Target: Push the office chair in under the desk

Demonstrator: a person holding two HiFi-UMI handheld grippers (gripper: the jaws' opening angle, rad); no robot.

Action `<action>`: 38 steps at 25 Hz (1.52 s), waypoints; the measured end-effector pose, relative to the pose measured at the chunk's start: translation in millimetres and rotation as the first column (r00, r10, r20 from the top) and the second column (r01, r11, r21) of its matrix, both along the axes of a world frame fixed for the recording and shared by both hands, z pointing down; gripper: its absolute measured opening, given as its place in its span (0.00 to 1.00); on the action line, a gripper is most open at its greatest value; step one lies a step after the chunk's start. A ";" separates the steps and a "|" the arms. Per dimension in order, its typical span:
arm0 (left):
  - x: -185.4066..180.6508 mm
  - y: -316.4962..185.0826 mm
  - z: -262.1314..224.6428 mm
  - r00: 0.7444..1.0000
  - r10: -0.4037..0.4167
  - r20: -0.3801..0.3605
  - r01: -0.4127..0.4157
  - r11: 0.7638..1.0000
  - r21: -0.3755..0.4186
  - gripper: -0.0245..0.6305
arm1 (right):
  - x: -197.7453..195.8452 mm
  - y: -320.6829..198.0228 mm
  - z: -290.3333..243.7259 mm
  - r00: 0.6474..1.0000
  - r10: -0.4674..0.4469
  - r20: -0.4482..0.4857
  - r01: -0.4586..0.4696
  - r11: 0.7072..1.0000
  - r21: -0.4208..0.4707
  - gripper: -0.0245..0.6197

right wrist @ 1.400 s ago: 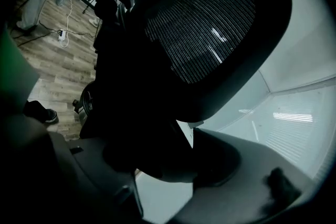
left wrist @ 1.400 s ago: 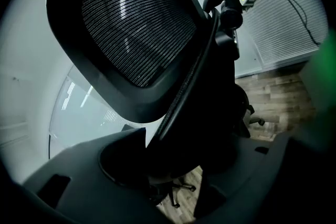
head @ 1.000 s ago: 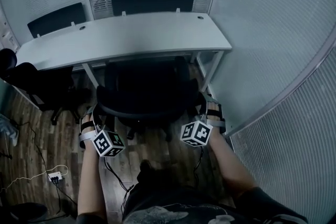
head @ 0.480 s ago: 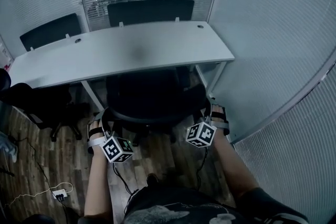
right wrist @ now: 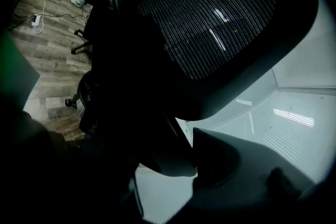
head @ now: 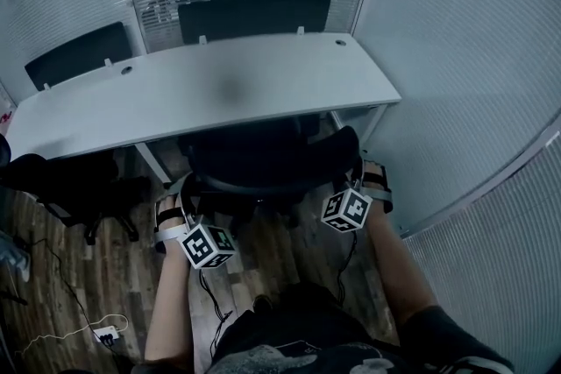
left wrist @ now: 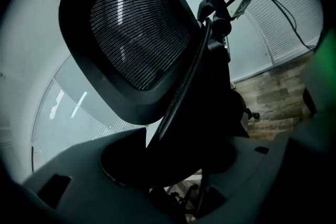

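The black office chair (head: pixel 254 158) stands with its seat mostly beneath the white desk (head: pixel 219 88); its backrest pokes out at the near edge. My left gripper (head: pixel 180 195) is at the backrest's left side and my right gripper (head: pixel 363 177) at its right side. In the left gripper view the mesh backrest (left wrist: pixel 136 34) fills the frame and its frame rim runs down between the jaws of the left gripper (left wrist: pixel 173 165). In the right gripper view the backrest (right wrist: pixel 215 23) edge sits between the jaws of the right gripper (right wrist: pixel 168 165). Both look shut on it.
Two black chairs (head: pixel 254 13) (head: pixel 74 52) stand behind the desk, another (head: pixel 61 179) to the left. A partition with blinds (head: pixel 465 57) closes the right side. A power strip (head: pixel 105 333) with cable lies on the wooden floor.
The chair has rolled forward further beneath the desk. Both grippers have moved forward with its backrest.
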State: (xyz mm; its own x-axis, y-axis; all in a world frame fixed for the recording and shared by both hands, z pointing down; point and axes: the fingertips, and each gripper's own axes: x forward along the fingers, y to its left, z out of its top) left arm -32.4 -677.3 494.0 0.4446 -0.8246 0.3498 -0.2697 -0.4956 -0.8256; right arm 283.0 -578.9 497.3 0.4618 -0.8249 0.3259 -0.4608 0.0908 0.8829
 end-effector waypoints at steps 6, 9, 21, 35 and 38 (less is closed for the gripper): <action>11.5 -24.8 1.5 1.000 -0.020 0.004 0.020 1.000 -0.004 0.45 | 12.4 -30.6 0.1 0.999 -0.034 0.003 0.034 0.999 0.017 0.47; 18.7 -37.4 1.2 0.999 -0.036 0.008 0.036 0.999 -0.003 0.45 | 20.4 -45.7 0.5 0.999 -0.048 0.005 0.047 0.998 0.030 0.47; 23.5 -100.0 6.4 0.990 -0.135 0.038 0.135 0.991 -0.016 0.45 | 24.7 -106.7 3.2 0.993 -0.118 0.013 0.116 0.991 0.066 0.47; 28.9 -151.7 7.9 0.982 -0.172 0.072 0.173 0.985 -0.007 0.45 | 30.5 -158.8 1.2 0.985 -0.170 -0.010 0.171 0.981 0.093 0.47; 29.0 -161.6 8.9 0.979 -0.185 0.081 0.186 0.983 -0.005 0.45 | 30.4 -166.6 2.0 0.983 -0.184 -0.012 0.184 0.978 0.098 0.47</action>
